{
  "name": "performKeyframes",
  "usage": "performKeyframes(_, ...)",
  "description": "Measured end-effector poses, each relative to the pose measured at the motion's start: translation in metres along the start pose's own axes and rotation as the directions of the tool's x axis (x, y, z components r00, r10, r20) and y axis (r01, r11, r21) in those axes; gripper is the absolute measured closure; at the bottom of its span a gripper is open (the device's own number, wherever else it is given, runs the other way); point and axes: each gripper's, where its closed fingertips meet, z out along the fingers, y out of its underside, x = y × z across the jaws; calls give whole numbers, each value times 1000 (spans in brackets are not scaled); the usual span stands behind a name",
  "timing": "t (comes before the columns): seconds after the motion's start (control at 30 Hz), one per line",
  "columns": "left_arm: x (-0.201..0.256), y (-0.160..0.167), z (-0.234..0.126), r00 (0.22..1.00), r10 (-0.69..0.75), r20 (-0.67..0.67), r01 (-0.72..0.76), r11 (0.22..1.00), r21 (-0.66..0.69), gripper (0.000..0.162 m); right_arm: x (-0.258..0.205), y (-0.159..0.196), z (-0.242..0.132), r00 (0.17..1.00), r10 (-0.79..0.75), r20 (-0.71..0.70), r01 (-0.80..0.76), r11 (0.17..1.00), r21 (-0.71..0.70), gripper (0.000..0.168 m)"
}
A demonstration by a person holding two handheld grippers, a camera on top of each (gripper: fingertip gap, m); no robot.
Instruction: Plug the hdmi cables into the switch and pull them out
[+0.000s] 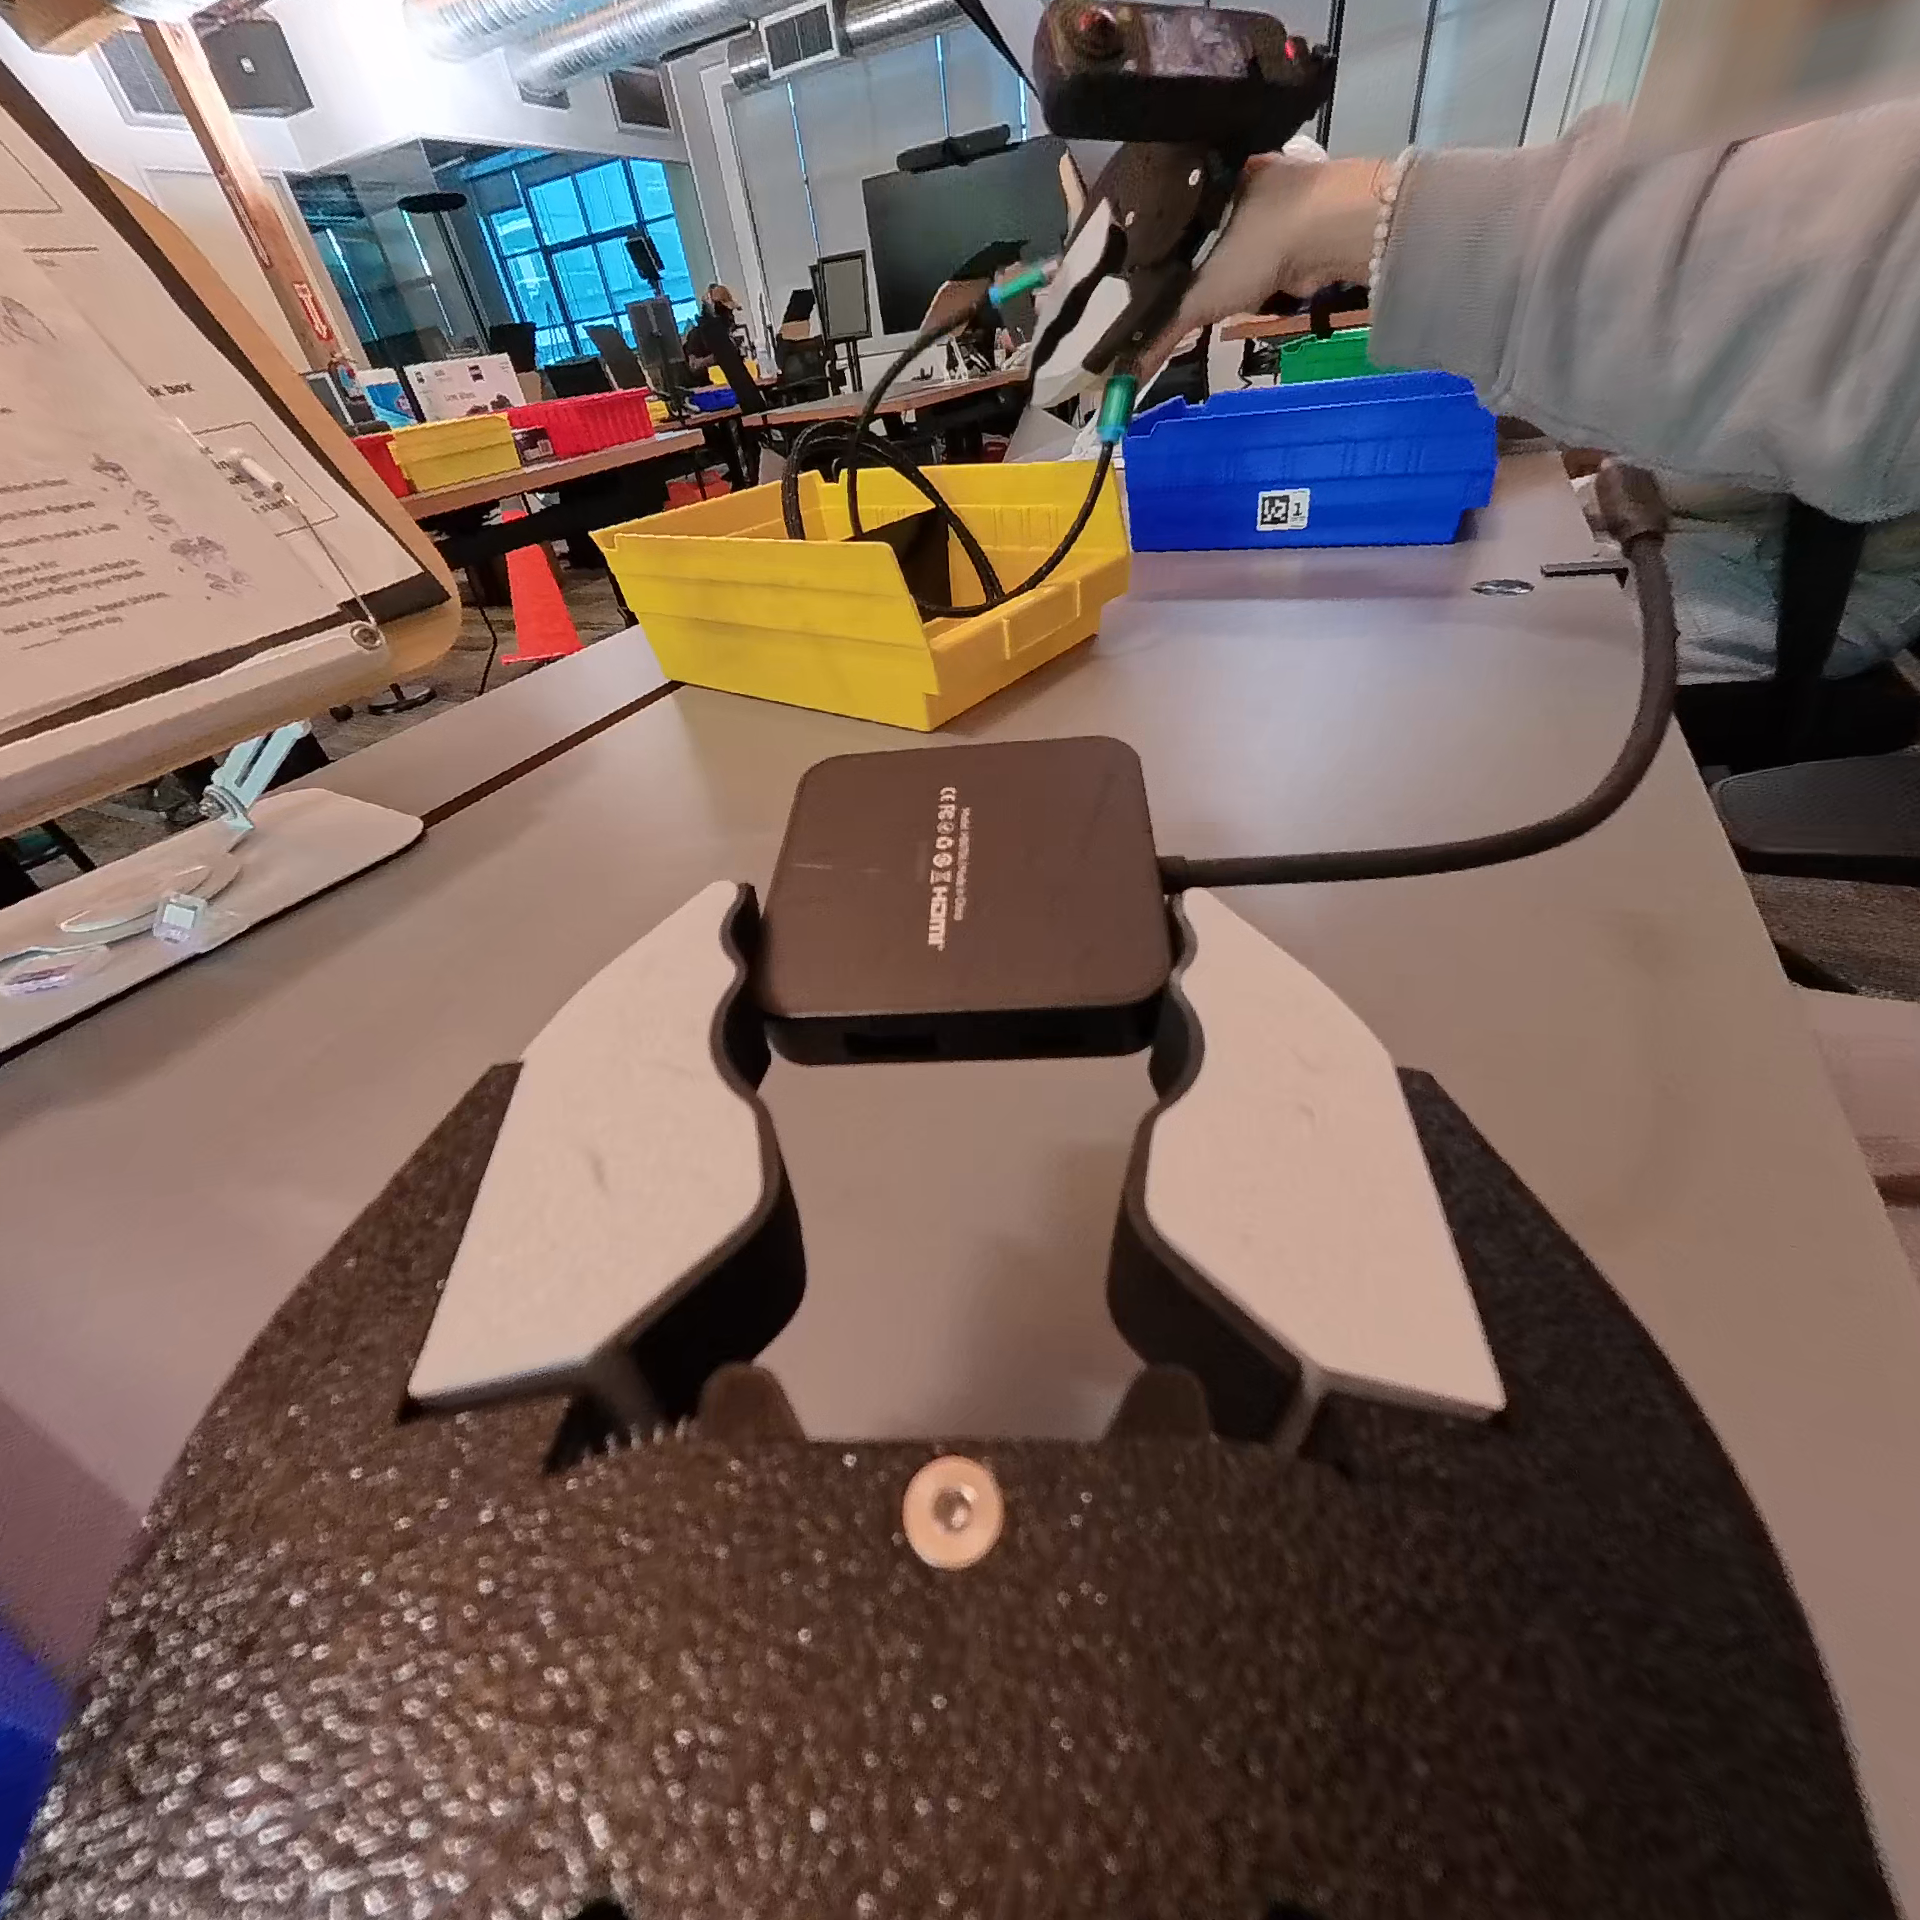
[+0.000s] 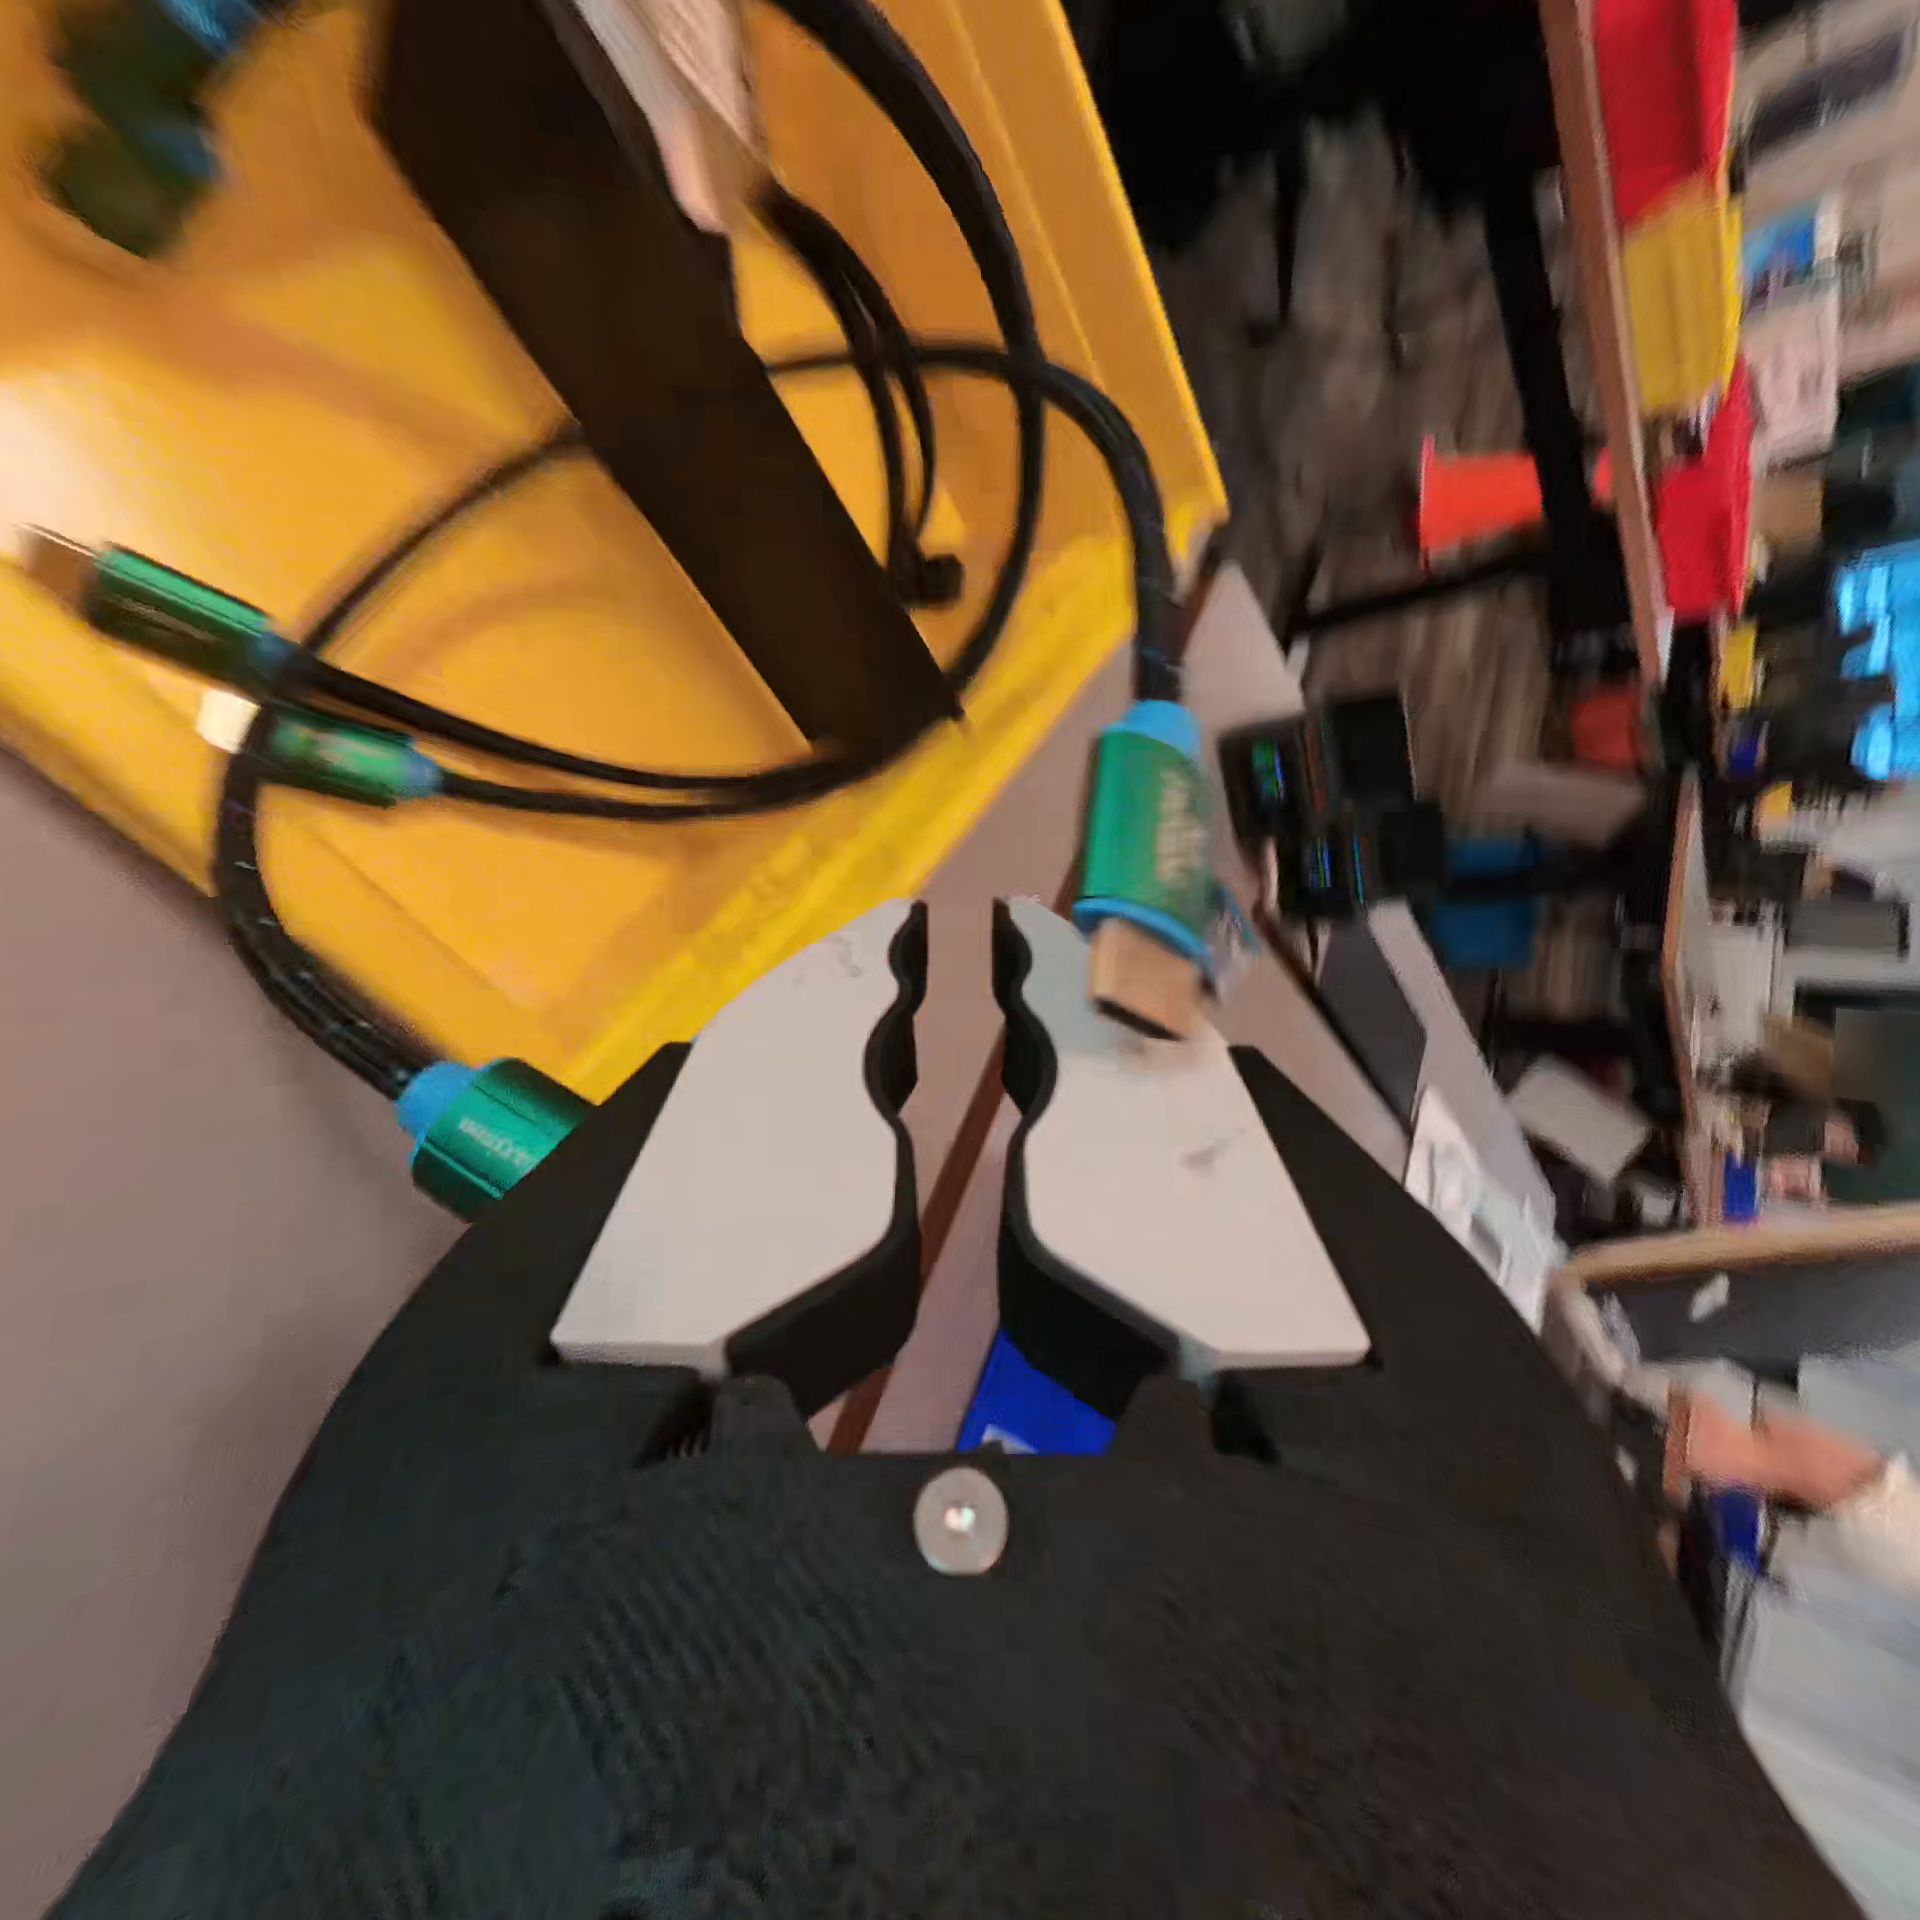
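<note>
While the left gripper (image 1: 961, 966) clamps the switch (image 1: 961, 883) on the table, ports facing back, the right gripper (image 2: 954, 961), jaws narrow and seemingly empty, hovers beside a dangling HDMI plug (image 2: 1148, 873) near the yellow bin (image 2: 499, 416).

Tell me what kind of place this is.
Probably an open-plan office or lab workspace. Long desks stretch back toward large windows, a big dark wall screen hangs at the far end, and coloured plastic parts bins, like the yellow bin, sit on the tables.

Right claw (image 2: 954, 940) nearly closed, empty, beside green HDMI plug (image 2: 1148, 868).
</note>
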Motion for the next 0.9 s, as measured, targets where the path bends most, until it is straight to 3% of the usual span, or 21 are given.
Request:
performKeyframes(0.03, 0, 0, 0, 1000, -1, -2, 1, 1000, 2, 90, 3, 14, 0, 998, 55, 12, -54, 996, -64, 154)
performKeyframes(0.13, 1, -1, 0, 1000, -2, -6, 2, 1000, 5, 90, 1, 36, -7, 970, 224, 96, -212, 970, -114, 143)
performKeyframes(0.2, 2, -1, 1, 1000, -3, -9, 3, 1000, 5, 90, -7, 43, -18, 958, 232, 169, -218, 971, -101, 132)
performKeyframes(0.3, 3, -1, 2, 1000, -7, -17, 7, 1000, 9, 90, -29, 46, -40, 946, 138, 295, -126, 990, -58, 111)
performKeyframes(0.4, 5, -1, 4, 1000, -8, -25, 9, 1000, 9, 90, -67, 34, -56, 915, 20, 404, -32, 999, 22, 113)
performKeyframes(0.53, 8, -1, 7, 999, -4, -35, 4, 1000, 3, 90, -125, 7, -50, 915, -134, 380, 82, 985, 149, 114)
performKeyframes(0.6, 9, -1, 8, 999, -3, -37, 3, 1000, -1, 90, -142, -16, -39, 931, -61, 359, -18, 977, 211, 115)
performKeyframes(0.67, 11, -1, 9, 999, -3, -41, 3, 1000, -2, 90, -131, -36, -28, 944, 138, 301, -215, 946, 241, 117)
performKeyframes(0.7, 11, -1, 9, 999, -4, -40, 3, 1000, -2, 90, -126, -43, -22, 912, 262, 316, -342, 911, 231, 115)
performKeyframes(0.8, 11, -2, 9, 999, -7, -44, 8, 1000, 4, 90, -120, -38, 8, 809, 472, 350, -518, 854, 48, 100)
performKeyframes(0.87, 11, -2, 9, 999, -10, -45, 10, 1000, 8, 90, -132, -52, 14, 726, 502, 471, -581, 813, 30, 134)
performKeyframes(0.9, 11, -2, 9, 999, -11, -47, 11, 1000, 8, 90, -136, -54, 18, 698, 519, 493, -596, 803, -2, 140)
